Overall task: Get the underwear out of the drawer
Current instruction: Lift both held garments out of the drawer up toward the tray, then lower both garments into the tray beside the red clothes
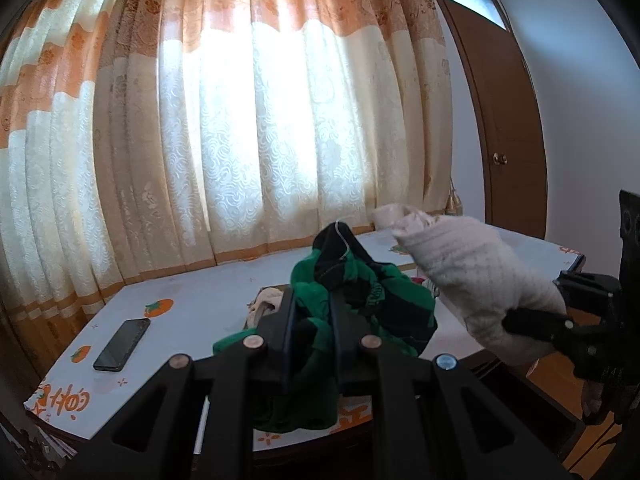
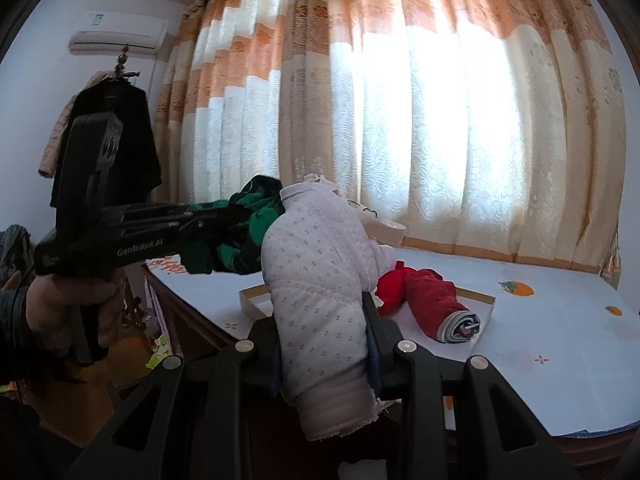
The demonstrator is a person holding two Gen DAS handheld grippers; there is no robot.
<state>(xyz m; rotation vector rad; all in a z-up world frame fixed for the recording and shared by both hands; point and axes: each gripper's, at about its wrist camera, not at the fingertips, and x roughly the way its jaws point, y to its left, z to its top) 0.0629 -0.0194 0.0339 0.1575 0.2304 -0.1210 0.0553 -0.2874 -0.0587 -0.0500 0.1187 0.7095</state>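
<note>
Both garments lifted clear: left gripper [image 1: 312, 320] pinches green-black underwear [image 1: 360, 292], right gripper [image 2: 324, 340] clamps a white piece [image 2: 320, 288]; setting down on the bench [image 2: 540, 320] likely follows.

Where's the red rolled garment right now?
In the right wrist view, the red rolled garment lies in the shallow white box on the table, right of the white garment held in the right gripper.
</note>
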